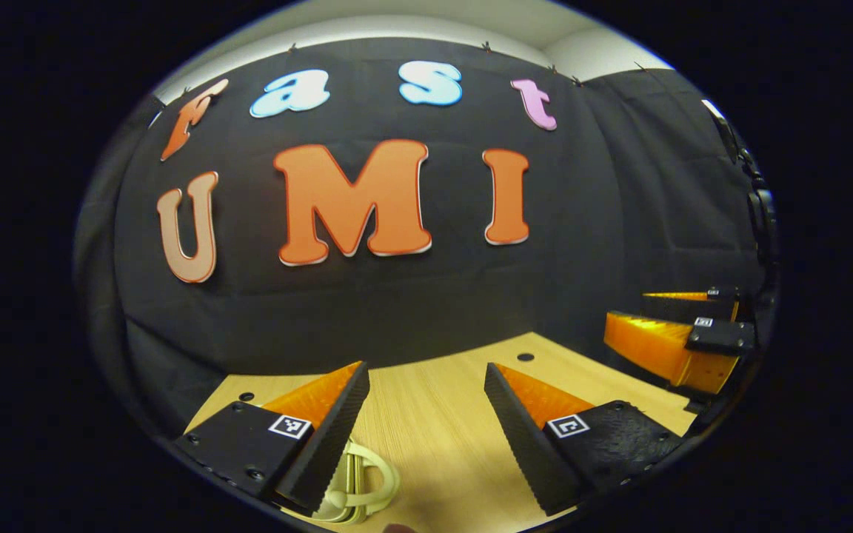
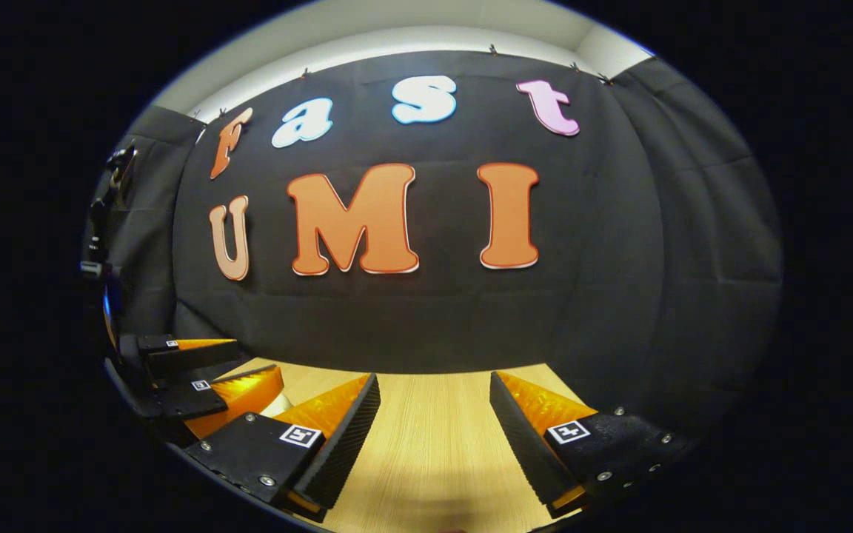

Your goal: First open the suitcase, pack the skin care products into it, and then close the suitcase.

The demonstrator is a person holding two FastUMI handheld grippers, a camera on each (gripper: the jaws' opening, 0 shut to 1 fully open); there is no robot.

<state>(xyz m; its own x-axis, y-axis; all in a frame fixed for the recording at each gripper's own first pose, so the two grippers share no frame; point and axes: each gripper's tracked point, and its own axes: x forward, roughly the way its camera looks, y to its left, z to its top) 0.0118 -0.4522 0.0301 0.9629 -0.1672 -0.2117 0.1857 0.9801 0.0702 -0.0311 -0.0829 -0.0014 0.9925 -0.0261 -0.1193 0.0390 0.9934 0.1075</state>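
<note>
Pale wood-grain table (image 1: 434, 414) runs under both grippers up to the black cloth wall. Left gripper (image 1: 426, 414) is held level above the table, jaws spread wide, nothing between them. Right gripper (image 2: 434, 422) is in the same posture: jaws apart, empty, bare wood in the gap.

Cross-check: in the left gripper view the right gripper sits at about 3 o'clock, well apart from the left one; in the right gripper view the left gripper sits at about 9 o'clock. So both tools are side by side, both facing the wall.

Task object: a cream-coloured looped part (image 1: 363, 485) lies at about 7 o'clock in the left gripper view, just beneath the left finger (image 1: 323, 437). Judged to be the suitcase handle, but too little is visible to be sure. The suitcase body and the skin care products cannot be located from these views.

Orientation: the loop's long axis appears to run roughly 6 to 12 o'clock, along the gripper's line. Which way the case itself points, I cannot tell.

Step in hand (judgement): the very start, with opening not yet begun.

Next move calls for: tilting the left gripper down toward 6–7 o'clock to bring the case into sight, then finding its opening edge or zip before closing on anything.
</note>
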